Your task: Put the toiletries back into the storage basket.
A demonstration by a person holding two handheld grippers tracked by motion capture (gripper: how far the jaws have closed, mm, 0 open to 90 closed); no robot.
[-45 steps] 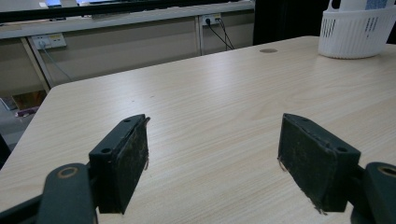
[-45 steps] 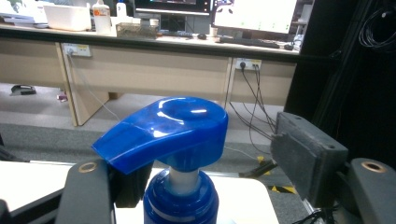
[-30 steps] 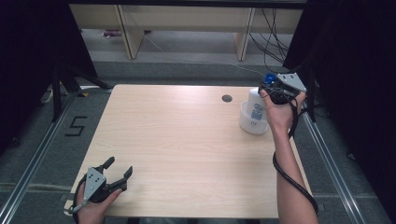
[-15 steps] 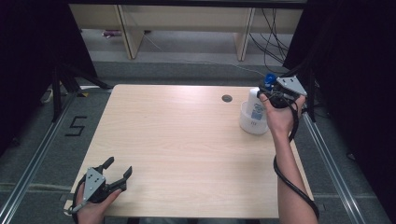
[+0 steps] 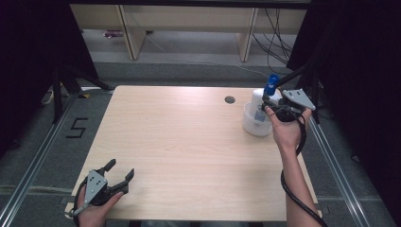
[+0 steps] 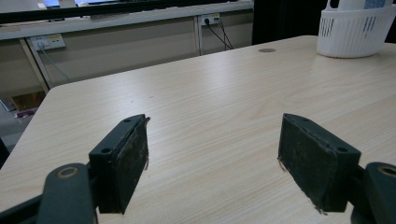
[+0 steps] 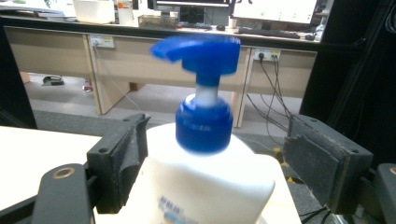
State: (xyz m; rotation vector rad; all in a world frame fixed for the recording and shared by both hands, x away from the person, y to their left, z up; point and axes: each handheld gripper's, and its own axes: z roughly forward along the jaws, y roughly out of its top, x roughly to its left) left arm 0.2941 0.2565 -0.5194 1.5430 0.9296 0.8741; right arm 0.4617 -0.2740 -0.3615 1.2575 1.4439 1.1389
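We see a white basket (image 5: 250, 126) standing near the far right corner of the tabletop (image 5: 189, 142), and a white pump bottle (image 5: 260, 106) with a blue pump head (image 5: 272, 84) stands upright inside it. In the left gripper view the same basket (image 6: 355, 32) shows as a slotted white tub far across the wood, with the bottle's base rising from it.

Our right tongs (image 5: 274, 105) are up at the bottle, and in the right gripper view the bottle (image 7: 205, 186) sits between the jaws, which stand spread with a gap on the right side; we count them as released, not gripping. Our left tongs (image 5: 118, 175) rest at the near left corner, jaws wide apart with nothing between them.

The tabletop is pale wood grain with a round cable hole (image 5: 230, 100) near the far edge, just left of the basket. Beyond it run low beige cabinets (image 5: 189, 23) with cables on the floor, and dark curtains at both sides.

The basket sits close to the right edge; the whole middle and left of the tabletop lies open.
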